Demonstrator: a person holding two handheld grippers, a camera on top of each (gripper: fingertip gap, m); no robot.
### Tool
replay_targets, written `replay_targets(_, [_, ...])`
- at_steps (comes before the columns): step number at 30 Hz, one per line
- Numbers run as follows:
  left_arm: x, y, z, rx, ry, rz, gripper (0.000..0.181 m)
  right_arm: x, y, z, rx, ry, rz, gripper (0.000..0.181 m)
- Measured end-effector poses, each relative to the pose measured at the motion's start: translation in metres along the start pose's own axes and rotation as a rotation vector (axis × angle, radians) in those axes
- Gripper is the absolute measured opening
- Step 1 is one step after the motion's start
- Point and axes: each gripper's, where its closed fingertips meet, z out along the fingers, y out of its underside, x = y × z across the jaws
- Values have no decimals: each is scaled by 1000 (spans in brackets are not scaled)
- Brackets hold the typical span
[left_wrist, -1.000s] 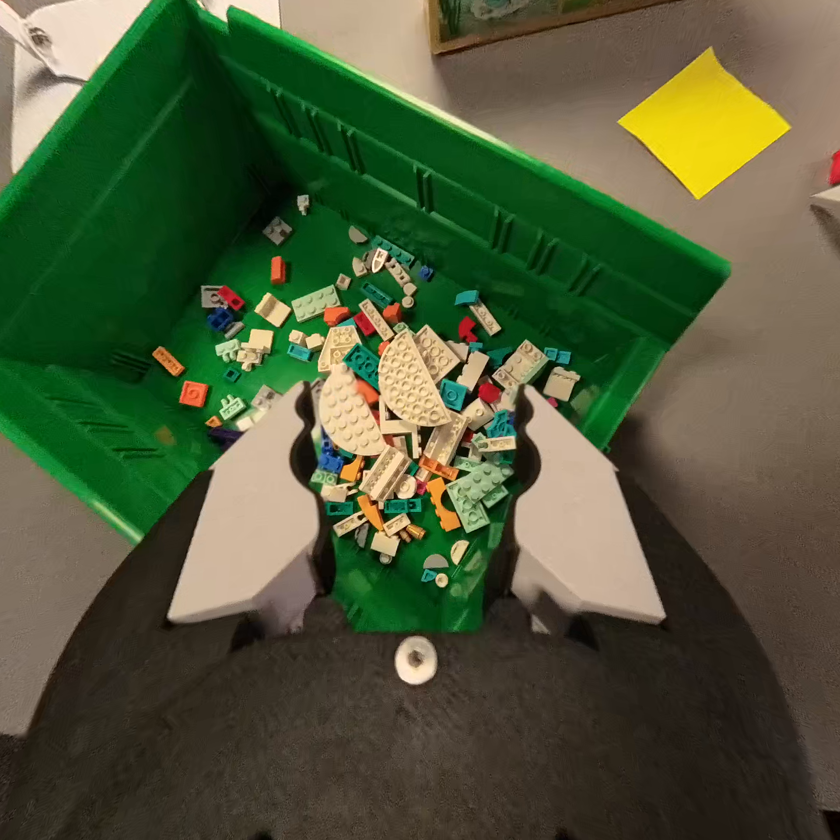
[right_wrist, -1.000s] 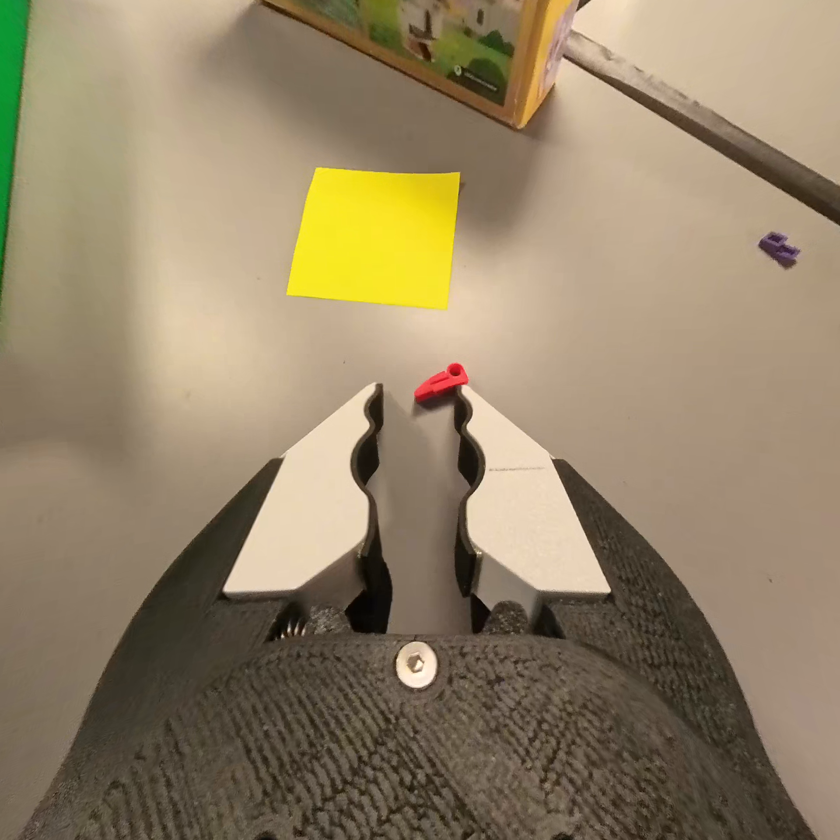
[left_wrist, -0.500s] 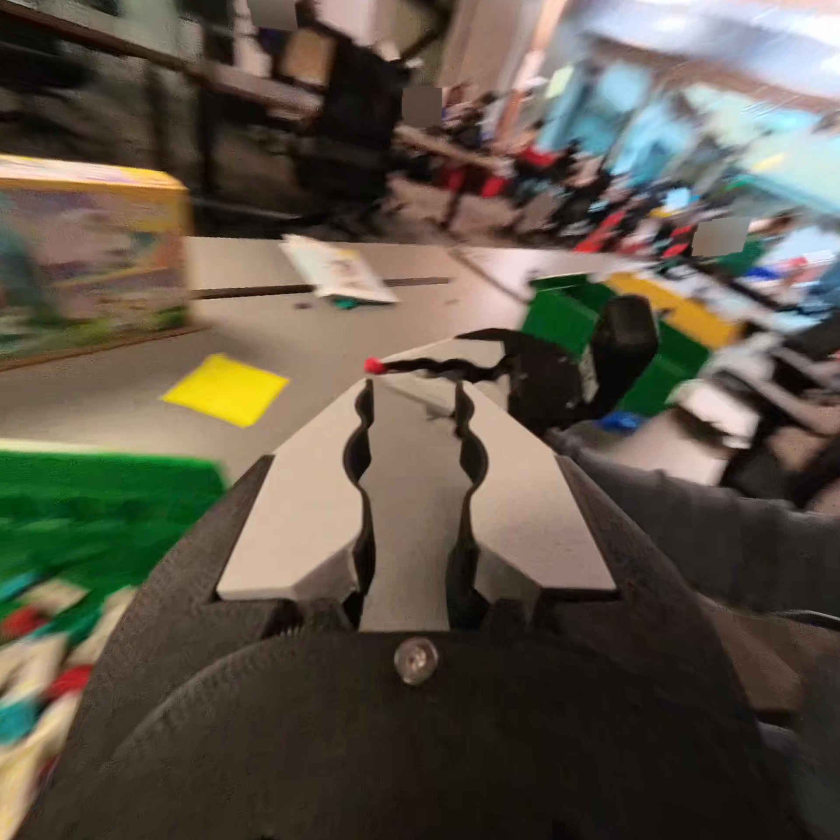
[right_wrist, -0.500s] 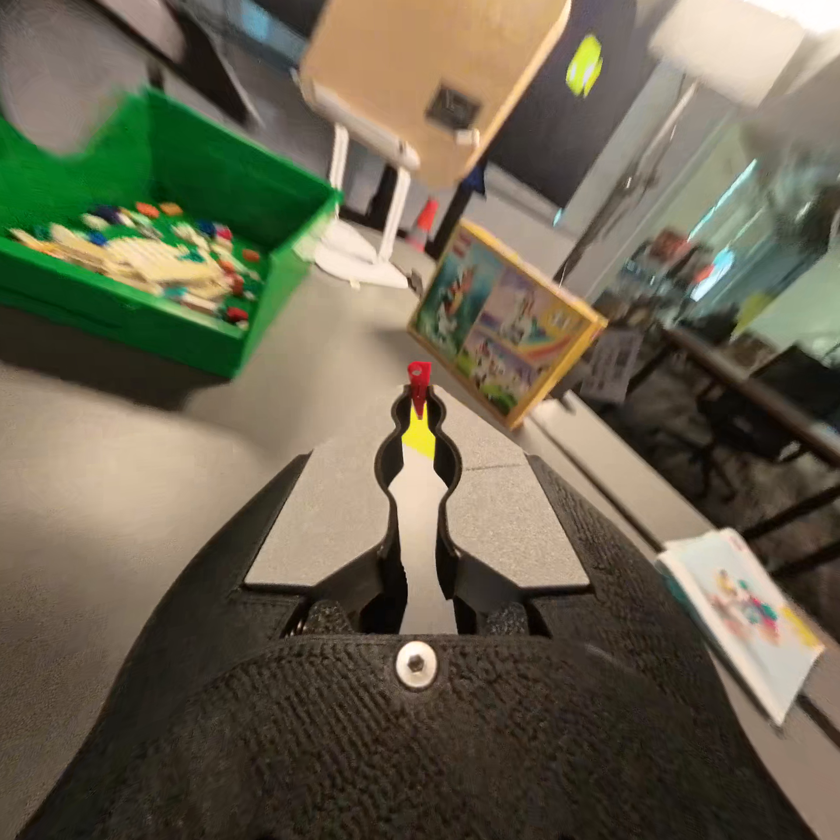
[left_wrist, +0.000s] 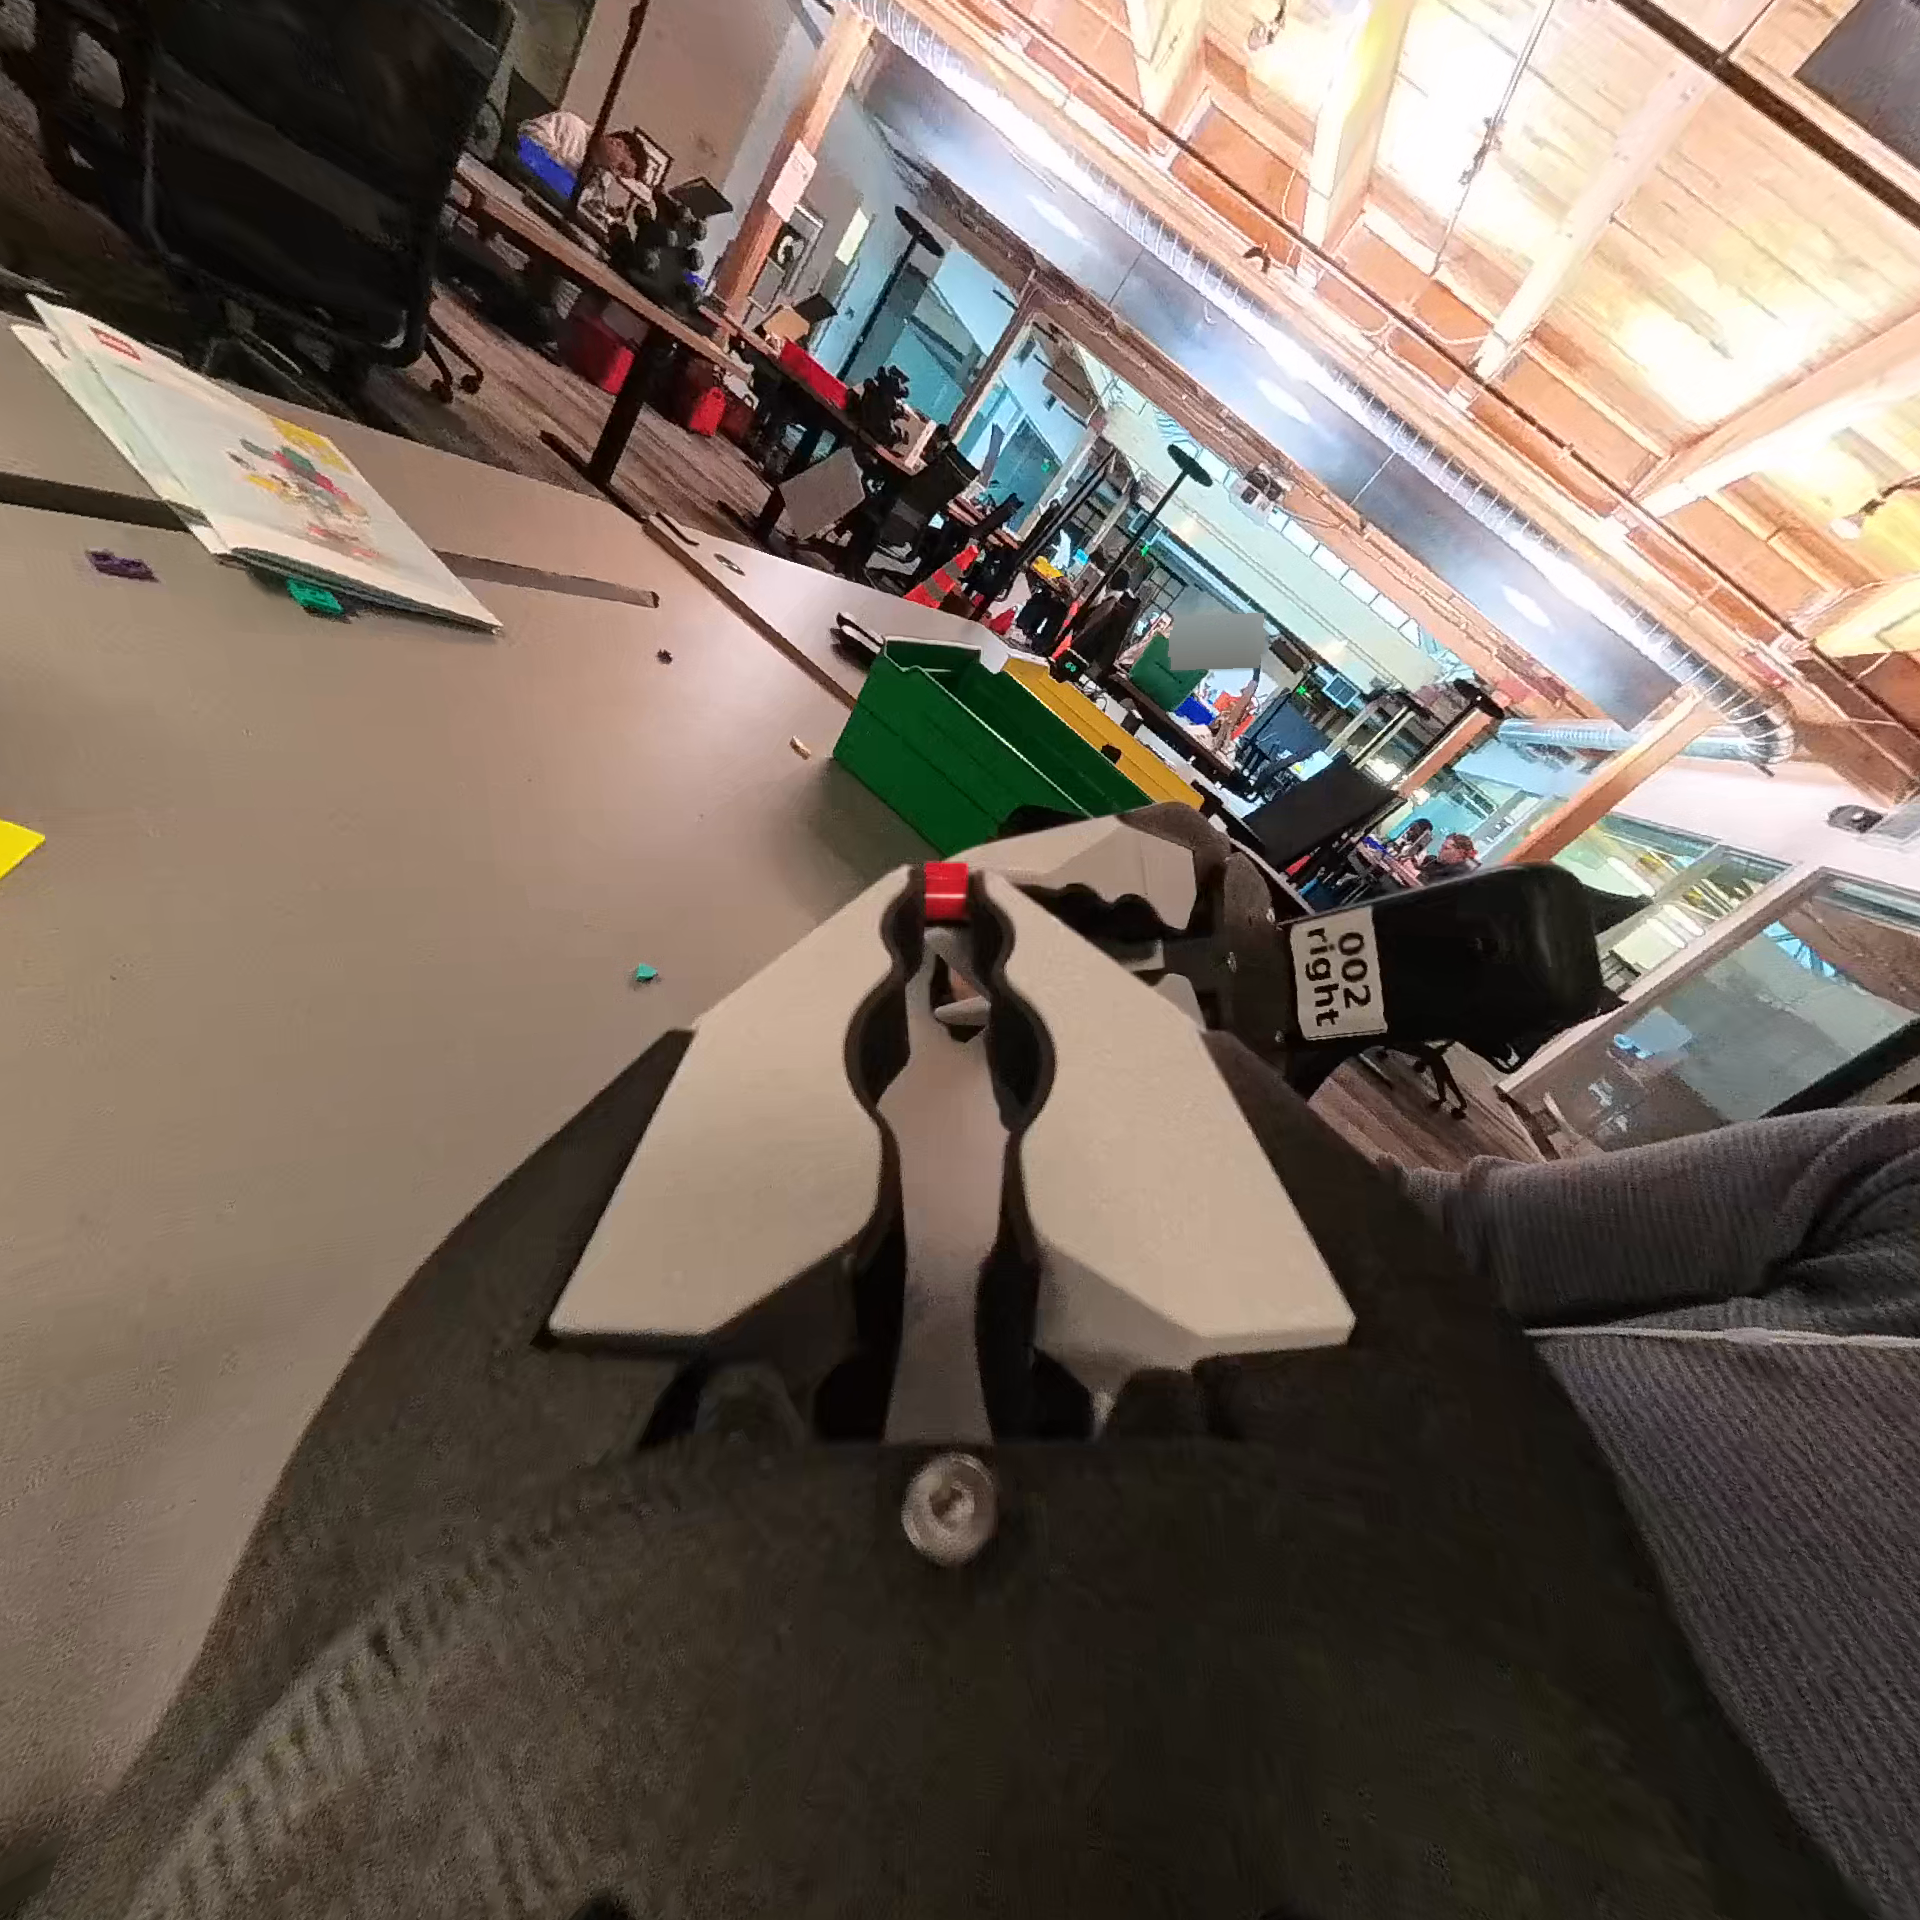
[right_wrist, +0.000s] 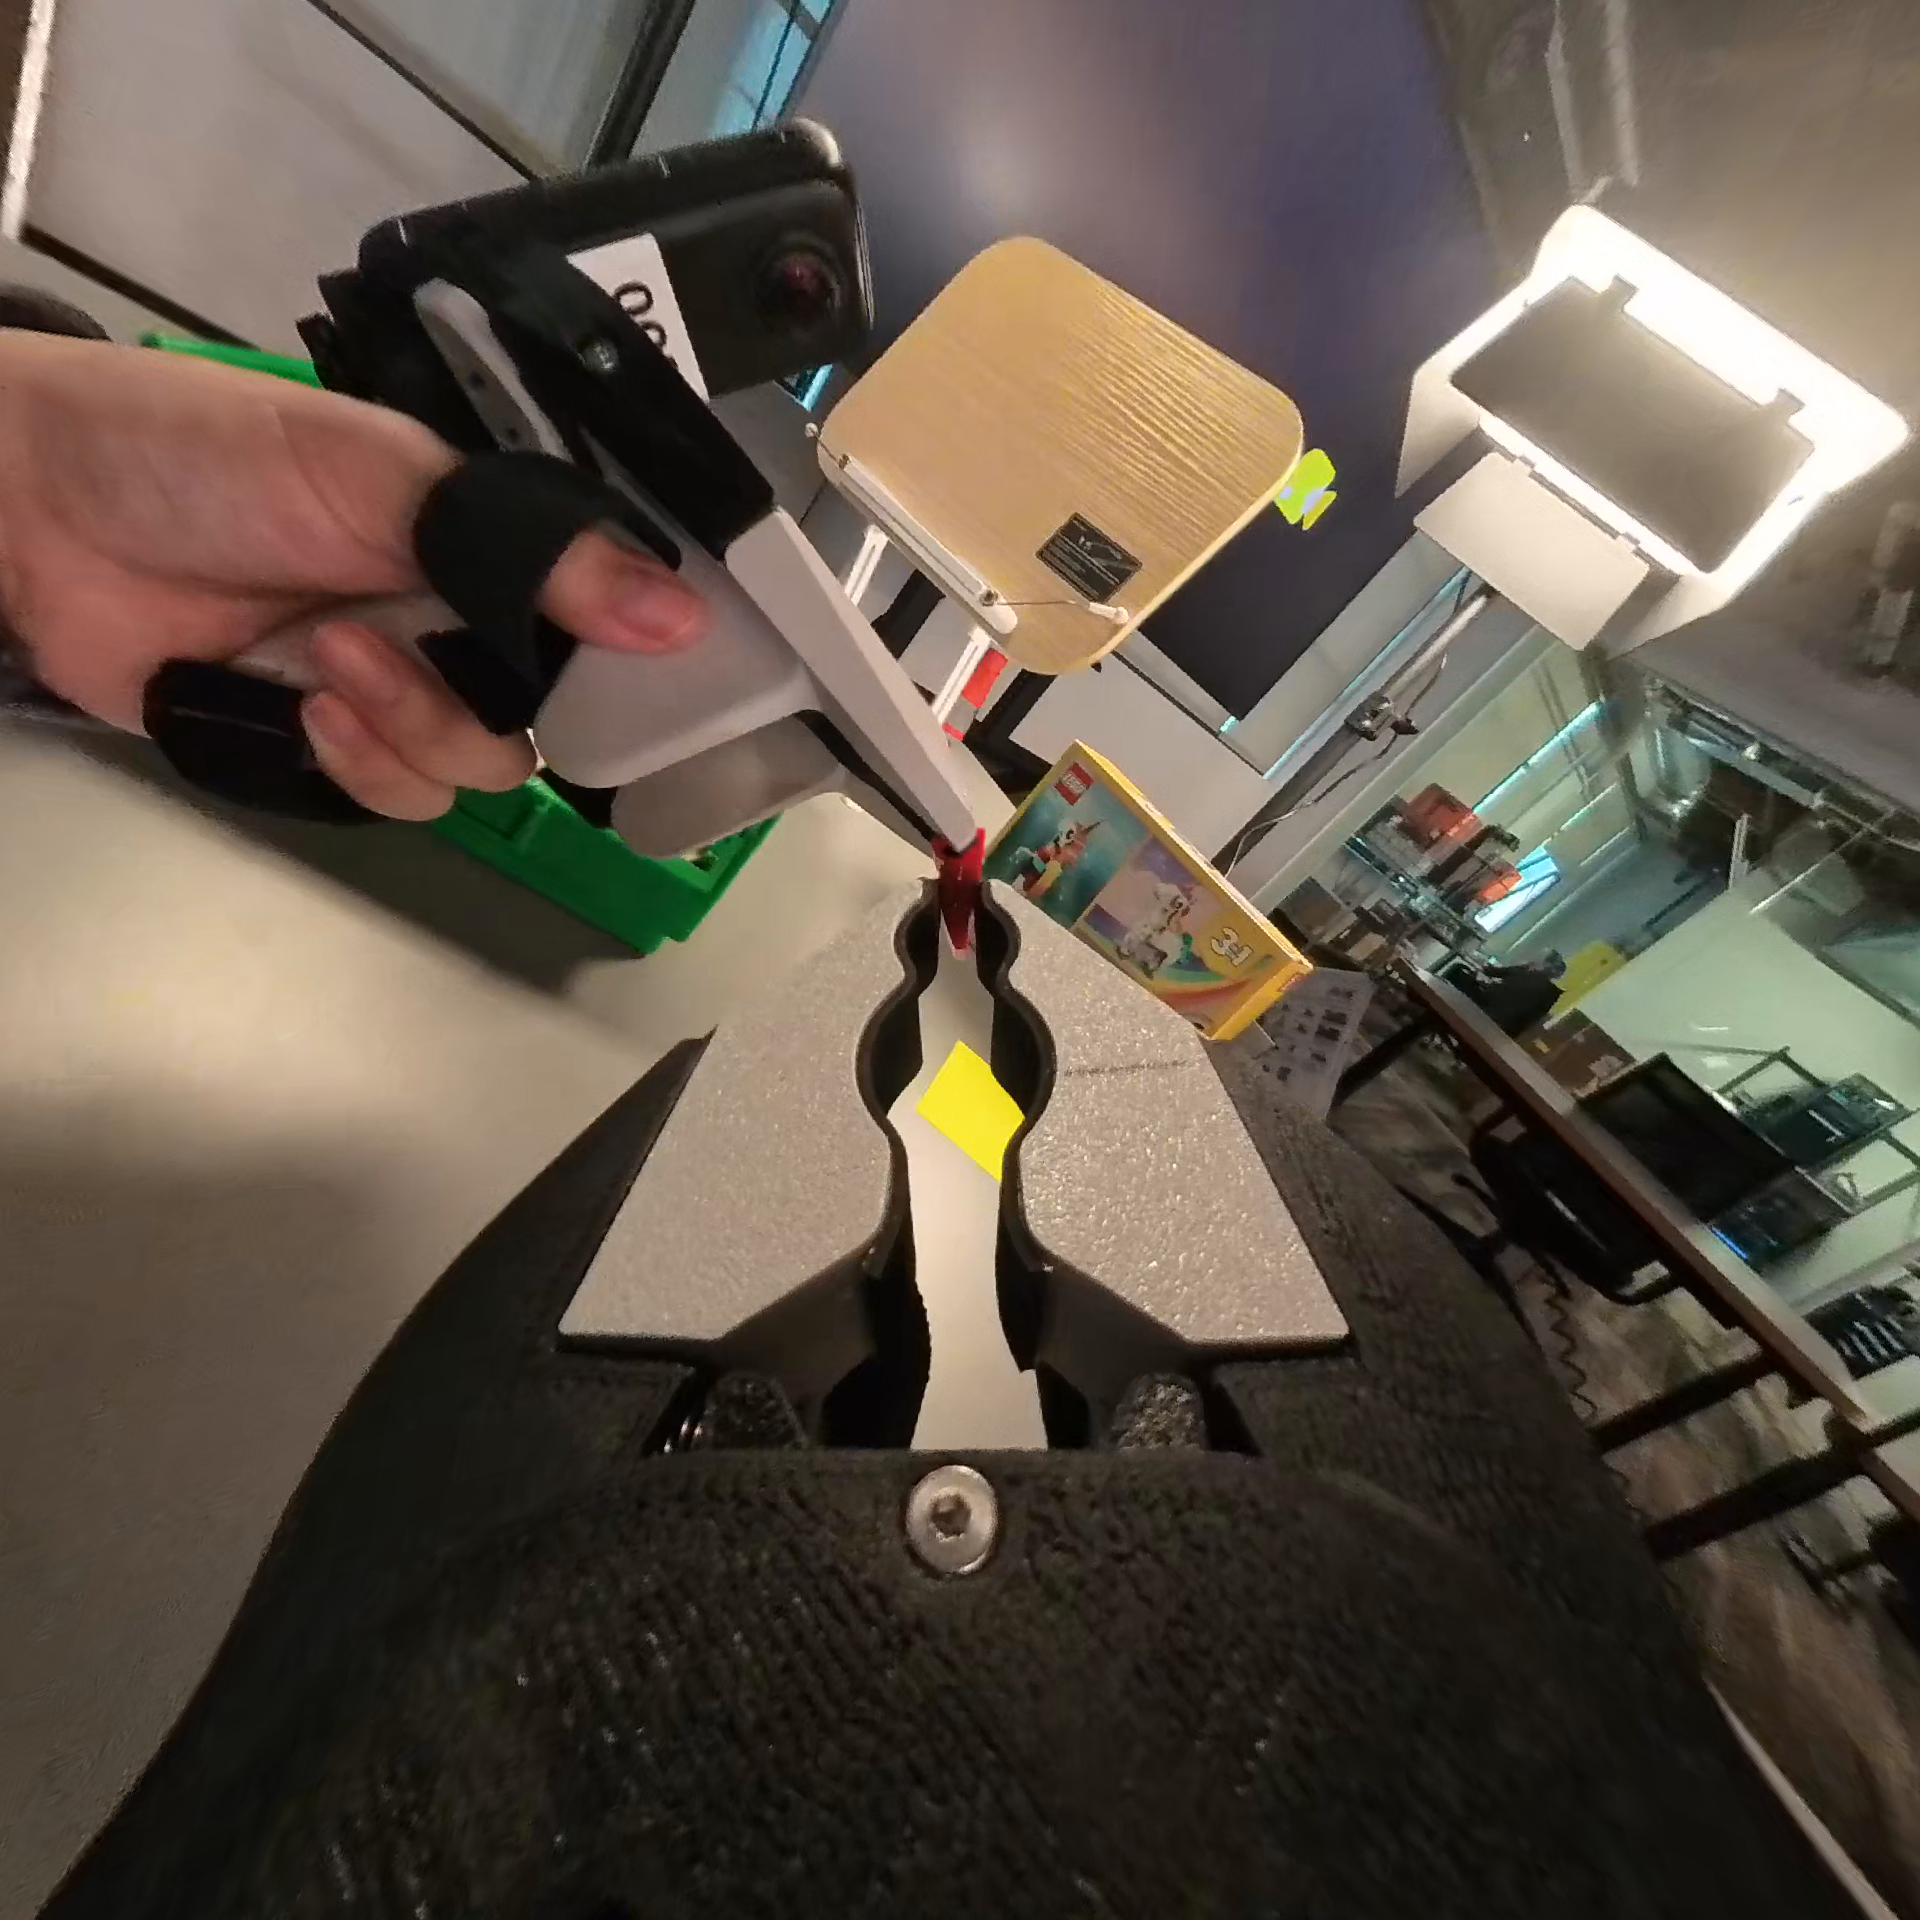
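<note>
Left tongs (left_wrist: 943, 902): tips pinching small red piece (left_wrist: 944, 891), lifted above grey worktop (left_wrist: 364, 852). Right tongs (right_wrist: 954, 906): tips pressed on same red piece, meeting left tongs tip to tip. Green bin (right_wrist: 613, 862) behind left hand (right_wrist: 239, 561). Toy box (right_wrist: 1143, 914), yellow note (right_wrist: 968, 1110), booklet (left_wrist: 249, 478), teal bit (left_wrist: 645, 974) on worktop.

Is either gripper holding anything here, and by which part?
Both grippers pinch one small red piece at their fingertips: the right gripper its lower end, the left gripper its upper end.
</note>
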Motion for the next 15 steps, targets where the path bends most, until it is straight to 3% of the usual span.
replay_targets(4, [7,-8,-7,43,68,-65,5,-3,-13,-2,72,-41,82,13])
replay_targets(6, [12,-15,-12,89,111,-76,6,0,-17,-3,101,-86,262,23])
replay_targets(11, [26,-35,-21,255,215,-82,5,8,-35,-1,231,-212,872,19])
replay_targets(15, [32,-41,-22,326,237,-53,6,13,-46,2,352,-238,1102,15])
